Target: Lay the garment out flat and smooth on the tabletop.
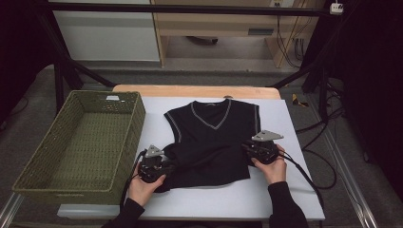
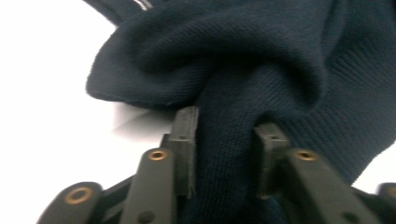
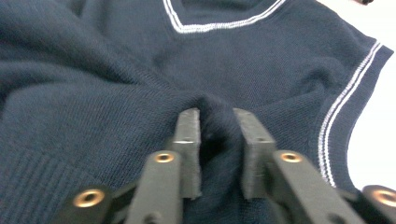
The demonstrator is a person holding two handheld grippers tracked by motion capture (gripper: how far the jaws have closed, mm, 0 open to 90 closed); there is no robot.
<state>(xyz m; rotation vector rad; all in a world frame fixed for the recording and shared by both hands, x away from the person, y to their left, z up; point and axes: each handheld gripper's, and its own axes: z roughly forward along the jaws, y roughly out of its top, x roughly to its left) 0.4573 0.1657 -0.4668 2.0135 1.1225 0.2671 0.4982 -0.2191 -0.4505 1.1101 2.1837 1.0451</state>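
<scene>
A dark navy knitted vest [image 1: 211, 135] with a white-trimmed V-neck lies on the white table top [image 1: 280, 194], collar towards the far side. Its lower left part is bunched and pulled up. My left gripper [image 1: 167, 166] sits at that bunched corner. In the left gripper view a thick fold of the vest [image 2: 280, 56] fills the gap between the jaws of the left gripper [image 2: 226, 122], pinched. My right gripper [image 1: 247, 147] is at the vest's right side edge. There a ridge of the vest [image 3: 93, 93] stands pinched in the right gripper [image 3: 217, 116].
A green woven basket [image 1: 138, 114], with nothing visible in it, stands on the table's left part, close to the left gripper. Black frame bars and cables run along the right of the table. The table's front edge lies just below both hands.
</scene>
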